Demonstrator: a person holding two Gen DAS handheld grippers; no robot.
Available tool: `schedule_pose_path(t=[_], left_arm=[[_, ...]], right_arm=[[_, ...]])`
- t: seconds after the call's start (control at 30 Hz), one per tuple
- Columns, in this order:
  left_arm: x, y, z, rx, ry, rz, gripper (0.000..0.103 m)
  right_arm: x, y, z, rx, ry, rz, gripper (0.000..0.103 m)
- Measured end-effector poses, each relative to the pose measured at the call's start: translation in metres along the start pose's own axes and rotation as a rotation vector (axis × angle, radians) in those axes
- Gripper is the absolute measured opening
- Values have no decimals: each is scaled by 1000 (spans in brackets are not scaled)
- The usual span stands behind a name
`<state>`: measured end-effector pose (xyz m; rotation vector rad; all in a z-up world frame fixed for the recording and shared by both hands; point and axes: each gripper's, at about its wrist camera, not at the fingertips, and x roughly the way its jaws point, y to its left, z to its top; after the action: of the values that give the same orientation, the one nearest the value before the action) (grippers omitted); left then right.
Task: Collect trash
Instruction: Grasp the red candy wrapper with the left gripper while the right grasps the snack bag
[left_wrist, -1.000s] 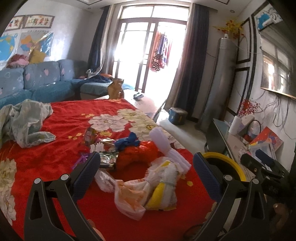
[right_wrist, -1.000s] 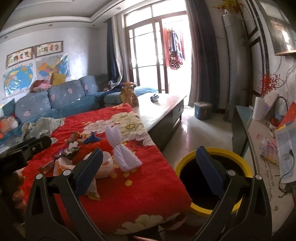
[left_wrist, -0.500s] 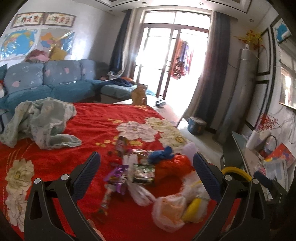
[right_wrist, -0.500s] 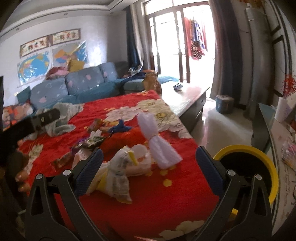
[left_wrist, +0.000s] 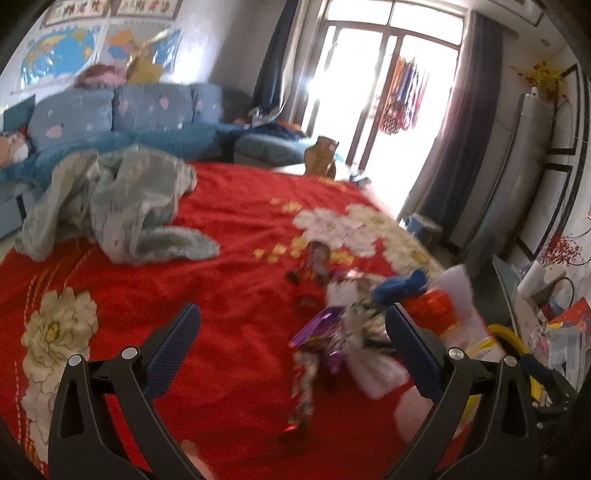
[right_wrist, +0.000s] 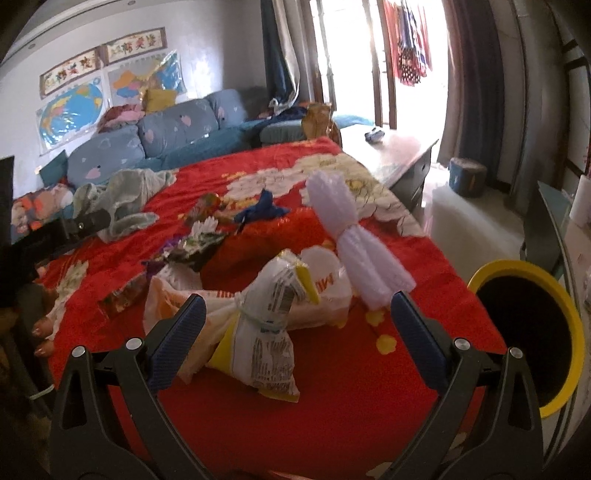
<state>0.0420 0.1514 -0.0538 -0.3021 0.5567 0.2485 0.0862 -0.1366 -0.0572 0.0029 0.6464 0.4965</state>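
Trash lies scattered on a red flowered cloth (right_wrist: 332, 398). In the right wrist view a tied white and yellow plastic bag (right_wrist: 269, 317) sits just beyond my open right gripper (right_wrist: 295, 339). Behind it lie a white bundle of plastic (right_wrist: 351, 236), a blue scrap (right_wrist: 264, 210) and foil wrappers (right_wrist: 192, 243). A yellow-rimmed bin (right_wrist: 532, 332) stands at the right, below the cloth's edge. In the left wrist view, blurred, my open left gripper (left_wrist: 291, 350) hovers over the red cloth (left_wrist: 221, 295), with a purple wrapper (left_wrist: 321, 336) and a blue scrap (left_wrist: 399, 284) right of centre.
A crumpled grey-green garment (left_wrist: 110, 206) lies at the cloth's far left. A blue sofa (right_wrist: 177, 129) runs along the back wall. A low table (right_wrist: 391, 147) extends toward the bright balcony door. A cluttered side table (left_wrist: 554, 325) stands at the right. A person's hand (right_wrist: 40, 328) shows at left.
Both views have swung leftward. The left gripper now faces more bare red cloth, with the trash shifted right. The right gripper has come closer to the tied bag, and the bin slid to the right edge.
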Motion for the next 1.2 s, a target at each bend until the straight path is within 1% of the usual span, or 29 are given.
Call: schedule_pose_path(t=[0.03,0.1,0.2,0.3,0.4,0.47,0.53,0.57,0.6,0.67,0.7,0.77,0.8,0.83,0.87,0.9,0.93,1.1,1.2], left_arm=[[6,5,-3,-2,37,12,97],[13,13,-9,-19,80,5,97],[20,21,-18,-38,126,-34,97],[23,18,-26,-27,163,-71,96],[26,11,-33,-5,197,-106,94],[29,7,-38,1,227,-126,79],[35,8,-42,-18,266,-146,73],[38,8,-44,-29,283,-154,68],[39,9,-46,-33,291,-155,65],[40,10,-49,-36,303,-154,54],[40,11,-50,-40,307,-157,50],[41,13,-50,-49,314,-163,36],[40,15,-50,-56,320,-167,32],[40,16,-49,-61,324,-167,23],[39,18,-48,-67,323,-168,17],[38,19,-47,-70,320,-170,16],[36,19,-46,-69,316,-170,16],[20,19,-33,-61,258,-163,14],[6,18,-25,-53,212,-163,14]], right_arm=[[2,-2,-2,1,13,3,92],[6,-3,-4,4,31,6,92],[14,-4,-10,6,55,15,90],[20,-7,-15,17,93,36,84],[26,-9,-18,37,117,71,81],[28,-7,-18,36,121,91,78],[31,-7,-20,45,140,124,73],[31,-8,-20,53,146,137,72],[31,-9,-21,61,150,150,70],[32,-9,-22,66,155,176,66],[31,-8,-22,68,158,189,63],[33,-7,-22,70,169,211,59],[33,-6,-23,71,175,227,54],[34,-4,-23,68,180,241,47],[34,-3,-23,63,183,253,44],[33,-1,-22,52,182,265,37],[32,1,-22,41,180,262,36],[25,2,-19,25,161,264,32],[16,0,-15,16,132,263,32]])
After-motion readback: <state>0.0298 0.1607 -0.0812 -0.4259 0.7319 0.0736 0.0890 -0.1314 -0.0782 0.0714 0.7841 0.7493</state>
